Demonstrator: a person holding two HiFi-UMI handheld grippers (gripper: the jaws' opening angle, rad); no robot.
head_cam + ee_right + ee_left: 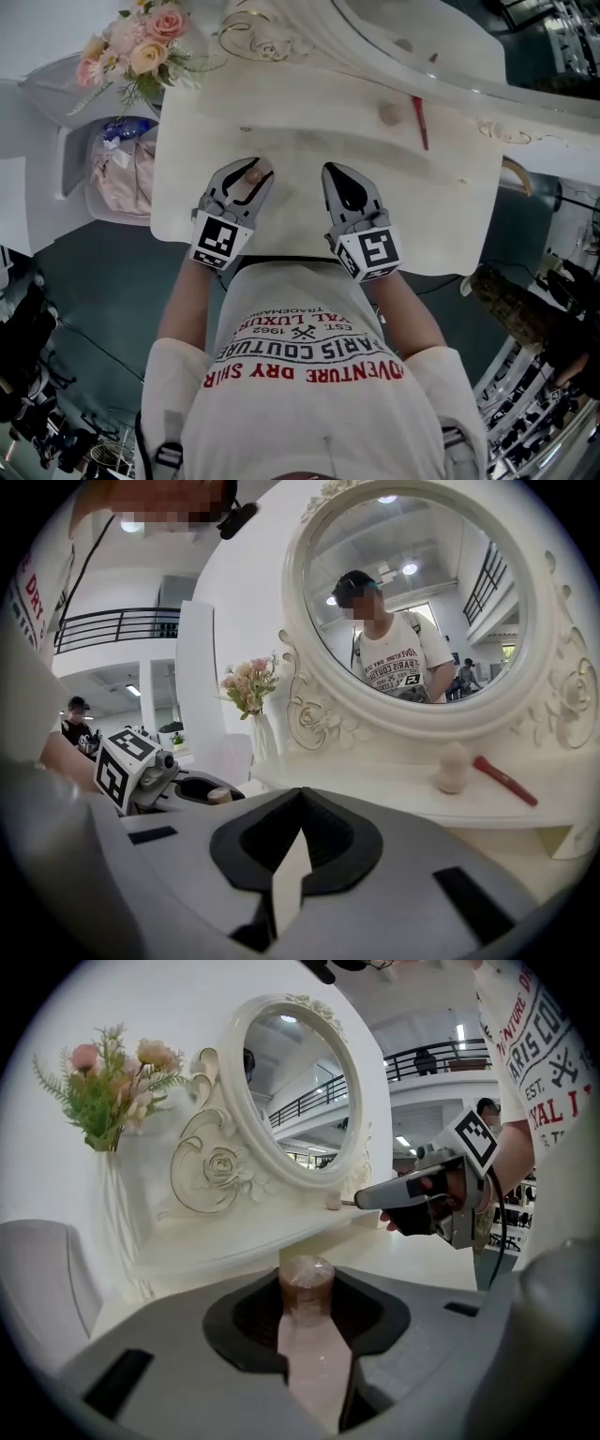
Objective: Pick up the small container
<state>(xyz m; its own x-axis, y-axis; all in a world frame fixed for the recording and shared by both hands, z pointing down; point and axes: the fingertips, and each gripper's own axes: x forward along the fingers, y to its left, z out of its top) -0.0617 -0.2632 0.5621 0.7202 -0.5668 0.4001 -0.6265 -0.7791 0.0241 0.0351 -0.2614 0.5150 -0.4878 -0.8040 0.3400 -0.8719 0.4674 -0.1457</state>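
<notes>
Fingers (246, 1321) of the left gripper (246, 178) are closed on the small clear round container with brownish contents (307, 1286). It stands upright at the near left of the cream desk (427, 220). Just to its right the right gripper (341, 178) is pinched together and empty.

Glossy translucent plastic small container (307, 1283)

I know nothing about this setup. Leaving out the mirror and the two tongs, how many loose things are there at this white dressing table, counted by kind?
small container: 1
beige egg-shaped sponge: 1
red stick: 1
vase of flowers: 1
Total: 4
</notes>
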